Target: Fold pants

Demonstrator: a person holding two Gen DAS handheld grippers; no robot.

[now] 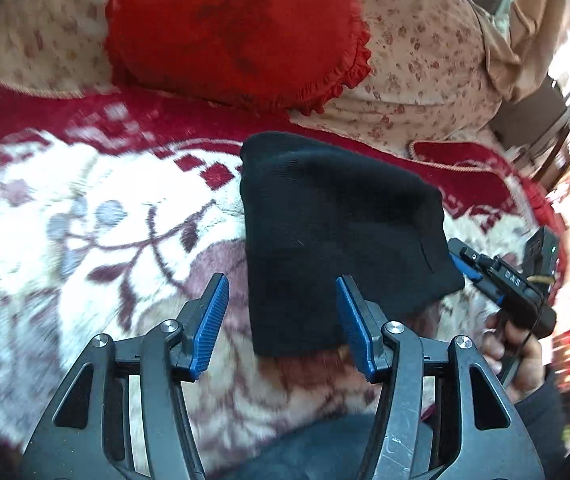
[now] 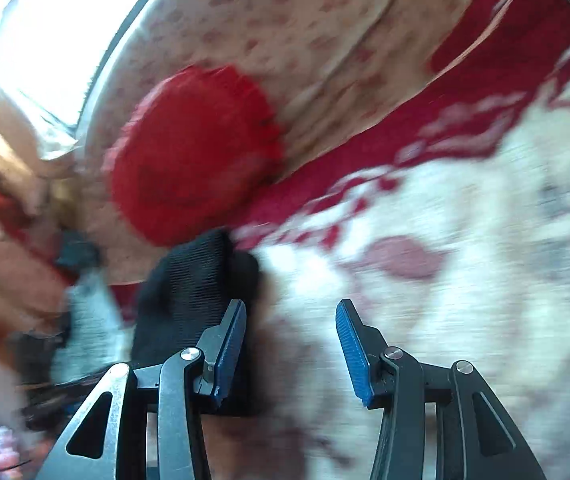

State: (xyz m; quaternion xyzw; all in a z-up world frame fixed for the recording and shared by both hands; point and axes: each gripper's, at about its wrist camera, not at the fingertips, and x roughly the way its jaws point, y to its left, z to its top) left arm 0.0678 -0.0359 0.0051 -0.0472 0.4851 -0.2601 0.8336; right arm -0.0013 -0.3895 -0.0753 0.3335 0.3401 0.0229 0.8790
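folded black pants on a patterned blanket, both grippers empty

the black pants [image 1: 337, 240] lie folded into a compact, roughly rectangular bundle on a white blanket [image 1: 85, 240] with a maroon floral print and a red patterned border. in the left wrist view the bundle sits just ahead of the left gripper [image 1: 283, 320], whose blue-padded fingers [image 1: 211, 320] stand wide apart with nothing between them; the right-hand finger overlaps the near edge of the pants, though whether it touches the cloth cannot be told. behind the bundle a round red cushion [image 1: 237, 36] with a frilled rim leans against a beige flower-print backrest [image 1: 425, 60].

at the right edge of the same view the right gripper [image 1: 471, 268] appears just beside the bundle's right corner, held in a person's hand [image 1: 513, 344]; from this angle its opening cannot be judged. the right wrist view, heavily motion-blurred, shows that gripper's fingers [image 2: 229, 348] spread apart and holding nothing, over the blanket [image 2: 465, 240]. the pants [image 2: 197, 280] lie to the left of and behind its left finger, with the red cushion [image 2: 193, 152] beyond them, resting against the backrest [image 2: 305, 20]
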